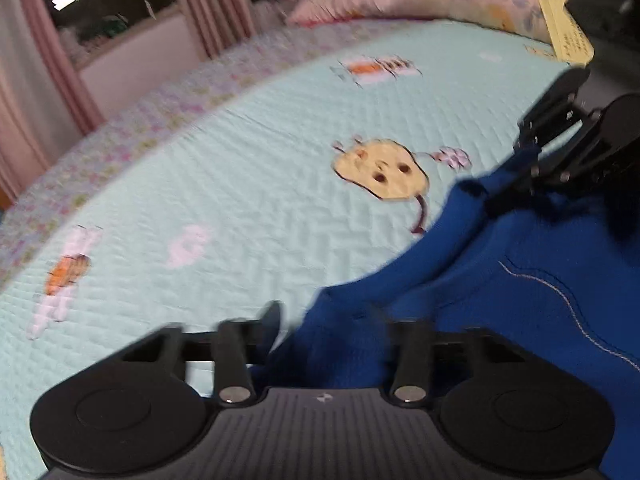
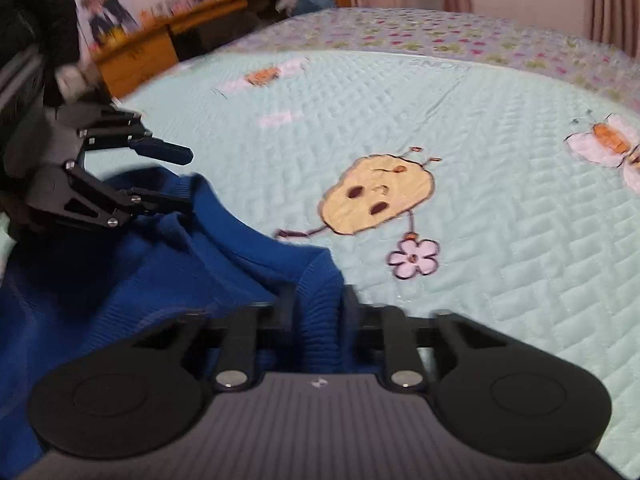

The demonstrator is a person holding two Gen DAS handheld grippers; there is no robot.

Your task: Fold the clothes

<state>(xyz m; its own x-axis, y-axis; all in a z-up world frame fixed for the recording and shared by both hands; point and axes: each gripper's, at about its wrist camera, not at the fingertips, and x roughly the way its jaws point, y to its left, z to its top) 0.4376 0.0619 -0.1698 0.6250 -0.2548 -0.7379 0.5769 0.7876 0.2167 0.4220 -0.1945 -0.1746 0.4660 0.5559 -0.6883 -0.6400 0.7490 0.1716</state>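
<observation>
A bed (image 1: 248, 184) fills both views, covered by a pale aqua quilted bedspread (image 2: 500, 220) stitched with cartoon shapes: a tan face (image 2: 378, 196) with two dark eyes near the middle, a pink flower (image 2: 413, 258) just below it, and butterflies with orange bodies (image 2: 608, 140) further out. A flowered border (image 2: 440, 40) runs along the far edge of the bedspread. Pink curtains (image 1: 208, 4) hang behind the bed, and a wooden desk (image 2: 160, 36) with clutter on it stands at the back of the right wrist view.

A blue sweater (image 1: 520, 300) lies on the bed at its near side, bunched rather than flat, with a thin line of pale stitching across it. In the left wrist view it takes up the lower right; in the right wrist view it takes up the lower left.

The right gripper (image 2: 318, 304) has its jaws clamped on a ribbed edge of the sweater (image 2: 320, 320). The left gripper (image 1: 324, 320) has its jaws spread, one finger (image 1: 272, 320) over bare bedspread and the other finger blurred behind blue cloth; sweater fabric sits between them, and the pictures do not show whether they pinch it. In the right wrist view the left gripper's jaws stand apart above the sweater's collar (image 2: 208, 196).

Both views are blurred.
</observation>
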